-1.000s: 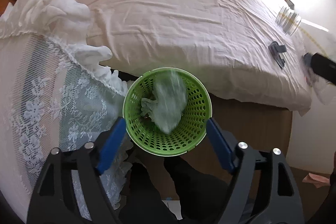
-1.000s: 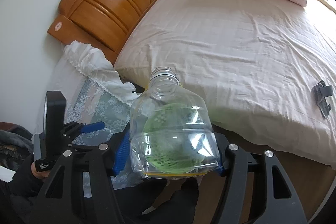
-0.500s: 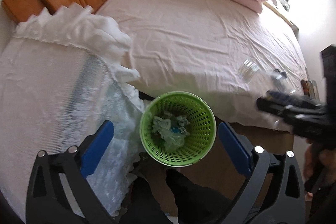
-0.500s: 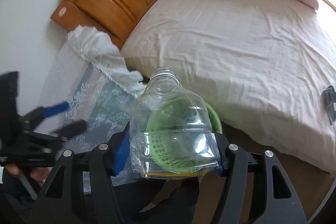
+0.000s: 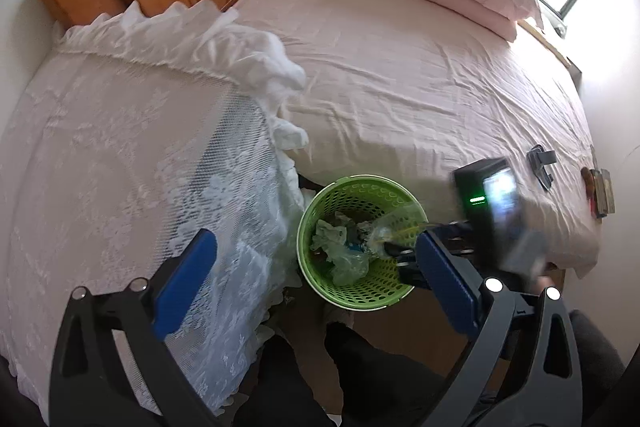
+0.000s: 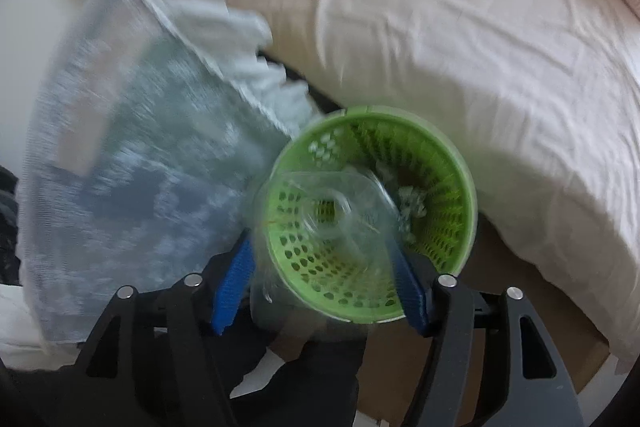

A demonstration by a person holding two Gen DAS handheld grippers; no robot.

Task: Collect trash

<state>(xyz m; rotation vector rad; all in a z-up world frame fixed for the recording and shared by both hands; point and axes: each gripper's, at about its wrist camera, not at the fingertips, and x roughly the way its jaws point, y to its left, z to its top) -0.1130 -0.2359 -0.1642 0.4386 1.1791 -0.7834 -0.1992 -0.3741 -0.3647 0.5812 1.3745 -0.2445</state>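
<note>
Since half a second ago the right hand-held gripper [image 6: 320,279] has tipped the clear plastic bottle [image 6: 332,215] neck-down into the mouth of the green basket [image 6: 452,227], which stands on the floor against the bed's [image 5: 400,75] near edge. It still clamps the bottle between its blue pads. The left hand-held gripper [image 5: 316,287] has drawn back, spread wide and holding nothing, pointing down at the basket.

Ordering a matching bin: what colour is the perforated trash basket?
Bright green basket with a pale rim; clearest in the left wrist view.
</note>
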